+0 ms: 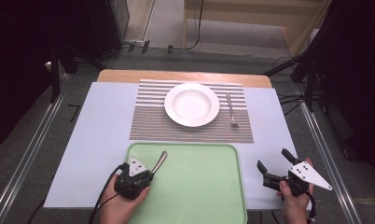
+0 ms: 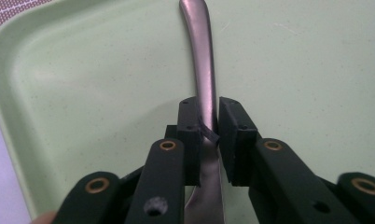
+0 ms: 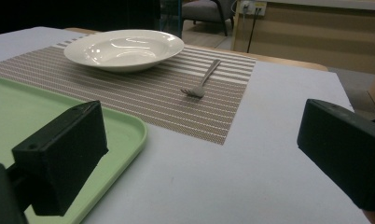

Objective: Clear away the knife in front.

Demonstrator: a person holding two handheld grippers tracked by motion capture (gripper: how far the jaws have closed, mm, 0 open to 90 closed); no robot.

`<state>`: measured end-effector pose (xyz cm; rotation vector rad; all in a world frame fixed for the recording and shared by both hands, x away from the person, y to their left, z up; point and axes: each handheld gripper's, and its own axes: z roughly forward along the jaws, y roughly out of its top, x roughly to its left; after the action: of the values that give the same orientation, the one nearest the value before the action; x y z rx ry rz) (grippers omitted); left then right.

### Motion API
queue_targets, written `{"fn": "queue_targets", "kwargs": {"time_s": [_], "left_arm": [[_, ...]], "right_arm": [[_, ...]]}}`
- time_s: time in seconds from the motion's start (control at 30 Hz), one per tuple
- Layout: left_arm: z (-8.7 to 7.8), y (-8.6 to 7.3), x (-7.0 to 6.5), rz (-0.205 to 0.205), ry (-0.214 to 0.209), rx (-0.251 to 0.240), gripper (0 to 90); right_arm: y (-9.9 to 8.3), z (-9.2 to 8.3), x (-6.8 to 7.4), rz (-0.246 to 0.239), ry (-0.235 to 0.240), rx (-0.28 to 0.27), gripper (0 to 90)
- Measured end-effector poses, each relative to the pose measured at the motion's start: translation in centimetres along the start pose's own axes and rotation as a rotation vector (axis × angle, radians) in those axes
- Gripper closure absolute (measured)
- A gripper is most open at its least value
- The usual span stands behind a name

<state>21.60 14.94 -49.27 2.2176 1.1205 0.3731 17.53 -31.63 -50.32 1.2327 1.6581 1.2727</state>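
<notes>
The left tool point(image 2: 208, 126) is pinching a metal utensil's handle point(image 2: 202, 60) over the green tray point(image 1: 213, 186), presumably bound for the plate point(image 1: 191, 103); the right tool point(image 1: 274, 164) is waiting wide beside the tray.

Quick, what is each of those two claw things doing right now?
Left gripper: closed on the handle of a metal utensil over the green tray.
Right gripper: open, holding nothing.

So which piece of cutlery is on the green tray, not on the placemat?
The metal utensil whose handle sits between the left gripper pads, on the green tray. The fork lies on the placemat.
</notes>
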Motion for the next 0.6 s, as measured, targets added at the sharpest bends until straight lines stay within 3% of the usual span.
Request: {"fn": "queue_targets", "kwargs": {"time_s": [0.1,0.27,0.47,0.6], "left_arm": [[-0.3,0.2,0.4,-0.018,-0.013,-0.037,68.4],[-0.5,1.2,0.2,-0.001,-0.036,-0.068,70.1],[0.1,2.6,-0.6,0.035,-0.062,-0.074,80.3],[1.0,3.1,-0.9,0.049,-0.081,-0.049,88.4]], "right_arm": [[0.0,0.0,-0.1,-0.004,-0.001,-0.004,0.1],[0.0,-0.1,0.0,0.014,-0.001,0.005,0.1],[0.0,-0.1,0.0,0.012,-0.003,0.000,0.1],[0.0,-0.2,-0.1,0.009,-0.004,-0.006,0.1]]}}
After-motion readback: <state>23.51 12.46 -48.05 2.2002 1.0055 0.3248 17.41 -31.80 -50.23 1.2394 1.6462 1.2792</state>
